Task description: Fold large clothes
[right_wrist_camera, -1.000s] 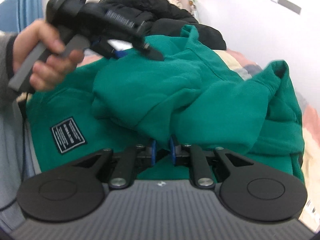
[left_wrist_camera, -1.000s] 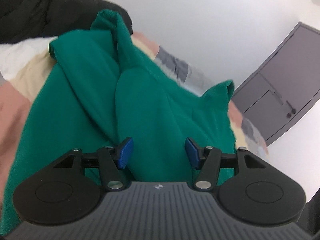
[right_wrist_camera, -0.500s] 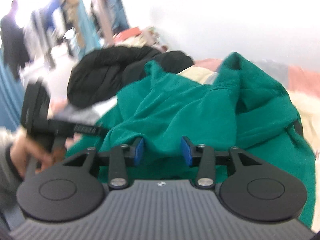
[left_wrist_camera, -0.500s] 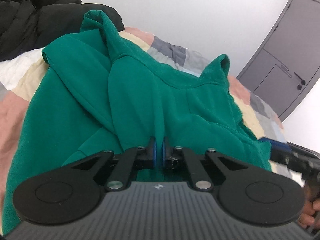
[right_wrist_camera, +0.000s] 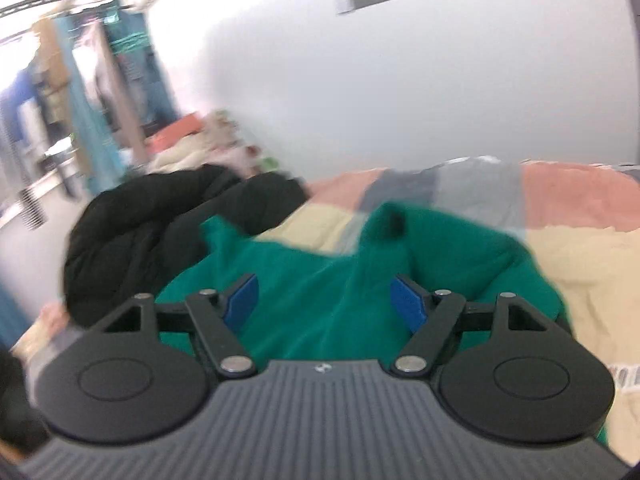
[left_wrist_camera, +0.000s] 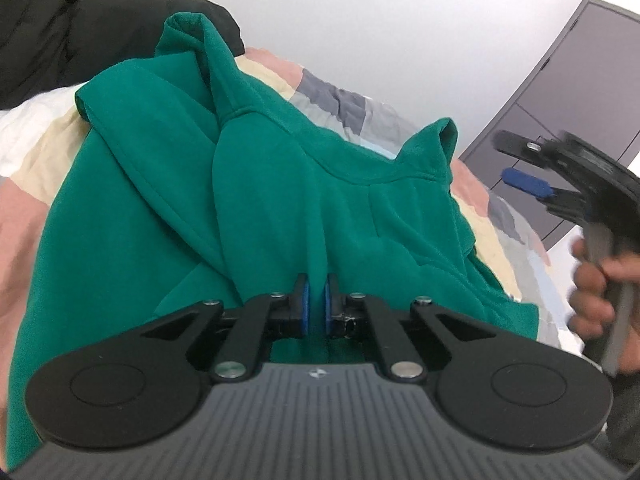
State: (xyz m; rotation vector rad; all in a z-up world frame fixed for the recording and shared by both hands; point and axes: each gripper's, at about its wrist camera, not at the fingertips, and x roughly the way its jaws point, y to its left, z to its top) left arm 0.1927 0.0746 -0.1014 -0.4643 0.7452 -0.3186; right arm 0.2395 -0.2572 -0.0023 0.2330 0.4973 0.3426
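1. The hoodie (left_wrist_camera: 280, 208), green, lies rumpled on a patchwork bedspread (left_wrist_camera: 332, 100), with one sleeve end standing up at the far left and a second peak at the far right. It is not yet flat, and no clean fold shows.
2. The left gripper (left_wrist_camera: 315, 304) is clenched on a ridge of the hoodie at the near edge; green cloth shows between the blue pads, which stand almost together.
3. The right gripper (right_wrist_camera: 324, 300) is released. Its jaws have just been opening and now stand wide above the cloth, with nothing pinched between them. The left wrist view shows it off to the right, held in a hand (left_wrist_camera: 596, 292) and clear of the hoodie.
4. A black jacket (left_wrist_camera: 60, 28) sits heaped just beyond the hoodie's far left, touching or nearly touching its sleeve.
5. Risks, as I judge them:
   - The left pinch looks thin, so a hard pull could slip the ridge out of the pads.
   - With only one hold, lifting would drag the whole hoodie in a bunch and deepen the wrinkles.
   - The raised sleeve may catch on the jacket and pull it along.
   - The right wrist view is blurred, so a hurried regrasp could take two layers, or the bedspread.
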